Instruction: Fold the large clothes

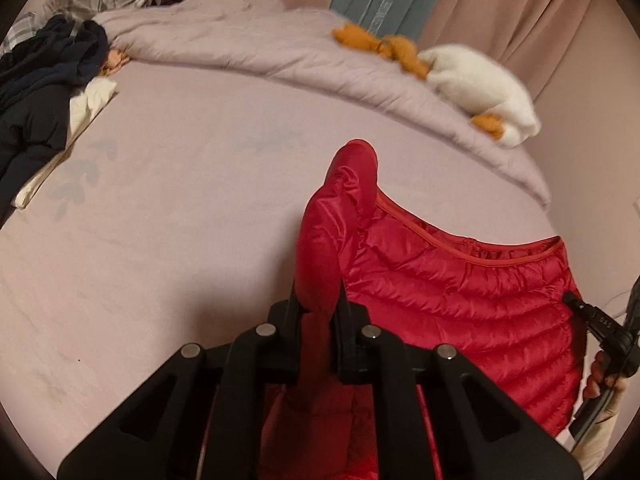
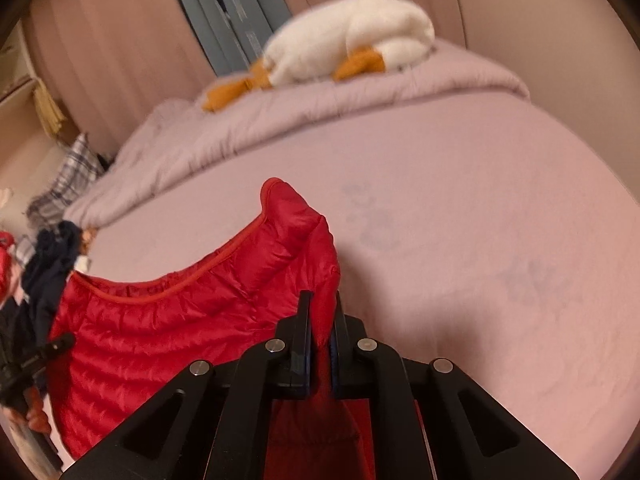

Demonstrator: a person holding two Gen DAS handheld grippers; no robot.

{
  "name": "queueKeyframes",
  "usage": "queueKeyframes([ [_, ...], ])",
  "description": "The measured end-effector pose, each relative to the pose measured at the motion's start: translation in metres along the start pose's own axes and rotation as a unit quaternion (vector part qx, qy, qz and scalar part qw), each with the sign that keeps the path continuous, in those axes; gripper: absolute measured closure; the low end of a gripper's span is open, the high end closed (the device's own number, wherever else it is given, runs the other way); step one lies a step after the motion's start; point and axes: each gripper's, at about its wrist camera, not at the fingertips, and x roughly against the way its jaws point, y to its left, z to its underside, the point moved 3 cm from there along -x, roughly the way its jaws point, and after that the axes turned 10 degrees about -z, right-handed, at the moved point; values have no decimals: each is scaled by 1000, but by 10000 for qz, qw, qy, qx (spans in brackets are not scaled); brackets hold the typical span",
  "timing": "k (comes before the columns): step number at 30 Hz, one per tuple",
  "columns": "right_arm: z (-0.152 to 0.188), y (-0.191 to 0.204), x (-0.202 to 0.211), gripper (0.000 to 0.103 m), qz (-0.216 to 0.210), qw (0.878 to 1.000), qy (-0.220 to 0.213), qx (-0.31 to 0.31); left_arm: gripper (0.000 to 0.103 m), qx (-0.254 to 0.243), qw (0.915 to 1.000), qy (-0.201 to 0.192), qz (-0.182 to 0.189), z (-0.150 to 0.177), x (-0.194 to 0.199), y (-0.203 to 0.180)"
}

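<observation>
Red quilted jacket [image 1: 452, 292] lies spread on the pink bed sheet [image 1: 168, 240], and both grippers have hold of it at opposite ends. In the left wrist view, the left gripper [image 1: 318, 296] sits at 6 o'clock with its jaws pressed in on a puffy fold of the jacket; the pinched cloth bulges out past the fingertips toward 12 o'clock, and the rest of the garment fans away toward 3 o'clock, its piped hem curving across. More red cloth hangs below the jaws, between the black arms of the tool. At 4 o'clock the right gripper [image 1: 570, 300] reaches the jacket's far edge, with a hand [image 1: 600, 376] behind it.

In the right wrist view, the right gripper [image 2: 322, 320] has its jaws closed tight on a thin ridge of the jacket [image 2: 160, 320], which rises to a rounded corner toward 12 o'clock and spreads out toward 9 o'clock. The left gripper [image 2: 60, 342] shows small at 9 o'clock on the jacket's other edge.

Beyond the jacket, a rumpled duvet [image 1: 248, 36] lies along the far side of the bed, with a white and orange plush toy [image 1: 472, 80] on it toward 1 o'clock. Dark clothes [image 1: 36, 92] are heaped at 10 o'clock in the left view.
</observation>
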Motion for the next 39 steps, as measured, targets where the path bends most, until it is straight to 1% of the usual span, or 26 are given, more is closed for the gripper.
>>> queueKeyframes([
  [2,10,-9,-14,96,171,9996,223,-88,91,-104,9996,216,-139,8,-16,1],
  [4,22,-14,-23,96,312,9987,391,-97,89,-178,9993,272,-161,17,-23,5],
  [7,33,-21,-29,96,402,9977,535,-144,86,-189,9991,335,-159,22,-30,8],
  [11,37,-26,-34,96,418,9973,566,-210,82,-83,9987,451,-220,26,-38,11],
  [14,37,-28,-33,96,453,9972,553,-233,79,-49,9986,456,-274,26,-40,12],
  [15,36,-26,-31,96,473,9971,551,-232,77,-47,9986,440,-300,26,-39,12],
  [18,36,-27,-31,93,598,9966,551,-165,65,16,9984,395,-411,29,-36,13],
  [20,38,-27,-27,92,627,9967,498,-131,63,147,9984,434,-318,33,-36,18],
  [22,37,-26,-27,84,703,9964,470,-105,60,230,9984,465,-242,35,-33,22],
  [24,36,-26,-24,77,871,9953,411,-27,56,206,9983,438,-312,38,-28,25],
  [26,35,-25,-18,76,1010,9942,362,36,54,159,9984,396,-367,38,-22,24],
  [30,32,-23,-4,75,1112,9935,217,77,52,96,9984,246,-495,40,-5,25],
  [32,32,-21,5,73,1200,9926,137,135,52,39,9982,162,-573,40,4,25],
  [34,30,-19,14,58,1307,9912,39,189,50,-29,9979,73,-641,41,13,26],
  [36,29,-15,27,53,1390,9899,-114,257,47,-93,9973,-85,-725,43,30,25],
  [37,29,-13,31,53,1394,9897,-150,277,42,-97,9972,-154,-720,43,37,25],
  [38,28,-11,38,52,1388,9897,-197,296,39,-102,9973,-217,-695,43,44,24],
  [39,27,-9,44,49,1372,9897,-253,311,36,-107,9974,-266,-666,43,50,23],
])
